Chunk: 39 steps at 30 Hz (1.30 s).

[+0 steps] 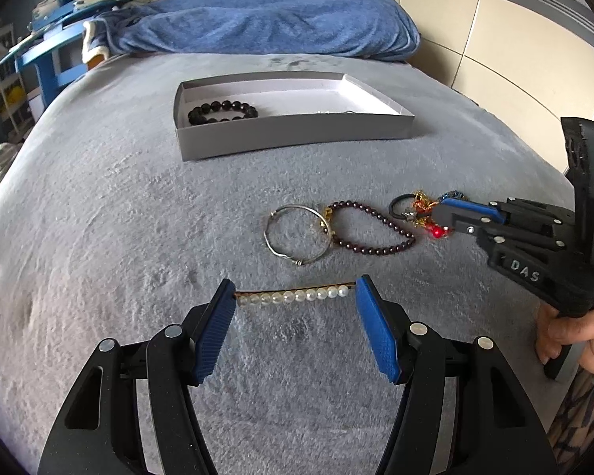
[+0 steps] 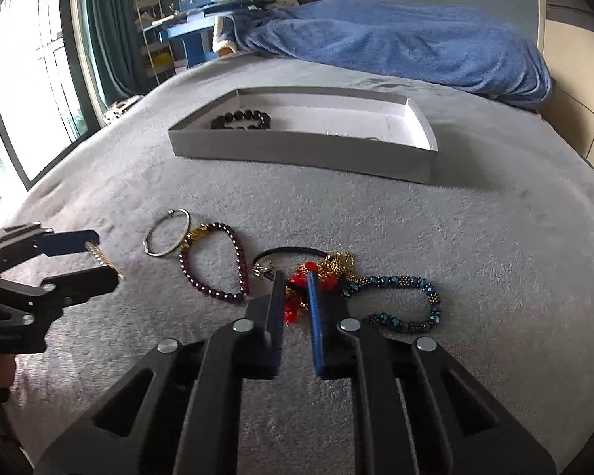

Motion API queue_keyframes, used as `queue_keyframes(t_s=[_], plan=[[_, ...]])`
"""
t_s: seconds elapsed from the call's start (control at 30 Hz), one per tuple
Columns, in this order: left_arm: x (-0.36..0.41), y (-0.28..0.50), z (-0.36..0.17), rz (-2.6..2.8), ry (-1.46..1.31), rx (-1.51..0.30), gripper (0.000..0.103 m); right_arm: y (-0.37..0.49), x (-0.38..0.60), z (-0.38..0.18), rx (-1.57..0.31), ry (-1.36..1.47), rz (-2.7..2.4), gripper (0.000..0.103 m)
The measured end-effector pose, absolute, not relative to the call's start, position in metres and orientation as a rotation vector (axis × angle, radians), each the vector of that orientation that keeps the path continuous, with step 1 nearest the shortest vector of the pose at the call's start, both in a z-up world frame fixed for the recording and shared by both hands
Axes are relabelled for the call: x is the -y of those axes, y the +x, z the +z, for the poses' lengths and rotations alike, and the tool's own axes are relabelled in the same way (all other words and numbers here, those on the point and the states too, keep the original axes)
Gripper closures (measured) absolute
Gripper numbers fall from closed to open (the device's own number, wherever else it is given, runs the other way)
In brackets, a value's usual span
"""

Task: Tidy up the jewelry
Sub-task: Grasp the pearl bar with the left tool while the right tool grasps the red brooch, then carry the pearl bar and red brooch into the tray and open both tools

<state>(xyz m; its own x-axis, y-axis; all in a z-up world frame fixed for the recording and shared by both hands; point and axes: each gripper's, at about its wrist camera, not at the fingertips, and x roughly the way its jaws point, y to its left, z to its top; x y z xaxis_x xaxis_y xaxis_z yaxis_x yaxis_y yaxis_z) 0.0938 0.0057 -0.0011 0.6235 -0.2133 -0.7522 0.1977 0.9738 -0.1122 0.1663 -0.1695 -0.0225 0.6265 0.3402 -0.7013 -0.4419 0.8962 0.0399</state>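
Observation:
My left gripper (image 1: 296, 283) is shut on a gold bar of pearls (image 1: 293, 297), held by its ends just above the grey bedspread. My right gripper (image 2: 295, 281) has its jaws nearly together, pinching a red and gold beaded piece (image 2: 305, 268) that lies in a tangle with a black cord loop (image 2: 293, 250) and a blue bead bracelet (image 2: 415, 281). Left of them lie a dark red bead bracelet (image 1: 376, 251) and a silver bangle (image 1: 297, 235). Farther back, a shallow grey box (image 1: 297, 132) holds a black bead bracelet (image 1: 222, 113).
A blue blanket (image 1: 273, 19) is heaped at the head of the bed. A pale wardrobe (image 1: 514, 59) stands on the right, and a blue desk (image 2: 194, 35) and a window (image 2: 27, 79) on the left. A person's hand (image 1: 566, 332) grips the right tool.

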Motion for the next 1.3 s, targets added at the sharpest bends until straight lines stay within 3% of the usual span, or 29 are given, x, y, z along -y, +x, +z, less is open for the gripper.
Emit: queue_keyframes(t_s=[0.57,1.0,1.03,1.3], plan=[[-0.011,0.097,0.005,-0.229,-0.048,-0.851,0.039,0.168,0.209,0.032,-0.651,0.154,0.524,0.097],[-0.021,0.109,0.041,-0.227,-0.068,-0.768,0.039,0.163,0.227,0.086,-0.51,0.193,0.501,0.098],[-0.021,0.111,0.043,-0.228,-0.062,-0.765,0.039,0.165,0.229,0.088,-0.508,0.192,0.501,0.103],[-0.031,0.136,0.07,-0.226,-0.063,-0.732,0.039,0.191,0.224,0.091,-0.545,0.164,0.485,0.103]])
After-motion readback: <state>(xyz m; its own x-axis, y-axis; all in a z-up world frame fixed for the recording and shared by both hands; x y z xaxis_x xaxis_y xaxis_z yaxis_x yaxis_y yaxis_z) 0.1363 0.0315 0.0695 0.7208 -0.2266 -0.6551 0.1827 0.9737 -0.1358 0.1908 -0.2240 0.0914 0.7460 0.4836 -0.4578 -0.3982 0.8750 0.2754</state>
